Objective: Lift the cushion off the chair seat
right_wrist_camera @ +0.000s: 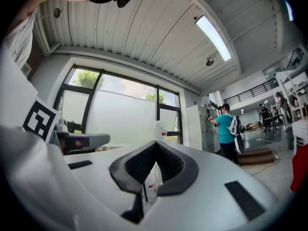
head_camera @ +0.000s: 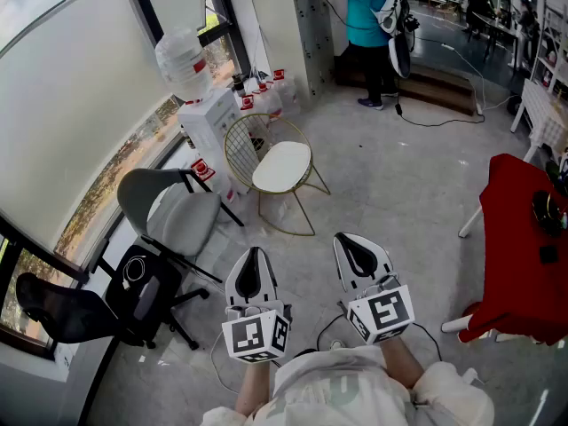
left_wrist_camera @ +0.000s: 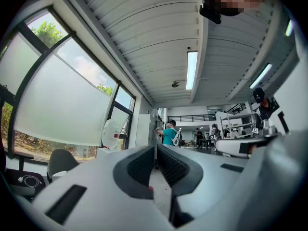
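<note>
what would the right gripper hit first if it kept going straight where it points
Most likely the gold wire chair with the white cushion on its seat, straight ahead of the shut right gripper; depth is hard to judge.

Gold metal-wire chair point(head_camera: 241, 145) w/ smooth white cushion point(head_camera: 282, 168)

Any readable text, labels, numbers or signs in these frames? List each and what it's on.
None legible.
Red labels on the water jug and white containers beside it: too small to read.
Left marker cube, right marker cube: black-and-white square patterns, no letters.
</note>
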A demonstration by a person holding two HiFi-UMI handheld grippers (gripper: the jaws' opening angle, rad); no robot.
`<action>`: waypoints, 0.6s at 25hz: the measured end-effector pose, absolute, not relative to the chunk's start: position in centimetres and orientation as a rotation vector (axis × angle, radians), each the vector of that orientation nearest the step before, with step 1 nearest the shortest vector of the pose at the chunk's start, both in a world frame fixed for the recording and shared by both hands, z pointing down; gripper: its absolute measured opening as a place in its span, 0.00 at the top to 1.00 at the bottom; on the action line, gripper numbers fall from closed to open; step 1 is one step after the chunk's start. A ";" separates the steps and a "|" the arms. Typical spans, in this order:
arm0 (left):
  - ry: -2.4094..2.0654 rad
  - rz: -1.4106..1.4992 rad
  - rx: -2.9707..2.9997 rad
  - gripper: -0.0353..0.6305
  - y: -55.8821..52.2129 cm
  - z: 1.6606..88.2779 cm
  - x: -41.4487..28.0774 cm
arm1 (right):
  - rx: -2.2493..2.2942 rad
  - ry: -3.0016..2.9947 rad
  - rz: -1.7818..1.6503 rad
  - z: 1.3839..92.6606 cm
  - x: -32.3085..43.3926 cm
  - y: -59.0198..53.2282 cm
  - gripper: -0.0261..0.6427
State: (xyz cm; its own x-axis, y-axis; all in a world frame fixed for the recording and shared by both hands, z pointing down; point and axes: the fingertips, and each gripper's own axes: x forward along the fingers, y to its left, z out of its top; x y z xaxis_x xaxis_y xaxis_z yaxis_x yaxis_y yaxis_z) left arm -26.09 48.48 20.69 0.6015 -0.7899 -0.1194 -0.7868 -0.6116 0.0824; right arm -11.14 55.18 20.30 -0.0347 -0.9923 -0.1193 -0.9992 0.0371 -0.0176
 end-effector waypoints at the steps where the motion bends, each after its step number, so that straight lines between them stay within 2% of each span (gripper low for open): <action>1: -1.374 -0.228 2.794 0.91 48.5 20.6 -26.0 | -2.111 2.188 0.110 20.3 -11.0 55.2 0.94; 15: -1.330 -0.235 2.823 0.91 47.3 20.4 -23.6 | -2.049 2.189 0.155 18.6 -9.8 54.1 0.94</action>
State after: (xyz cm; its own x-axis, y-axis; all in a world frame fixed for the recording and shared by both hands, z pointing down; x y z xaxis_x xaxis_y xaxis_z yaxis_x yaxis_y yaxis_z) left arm -23.56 47.27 20.40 0.6276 -0.7676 -0.1301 -0.7657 -0.6388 0.0752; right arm -9.77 54.12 18.56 -0.0632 -0.9832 -0.1715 -0.9975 0.0676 -0.0198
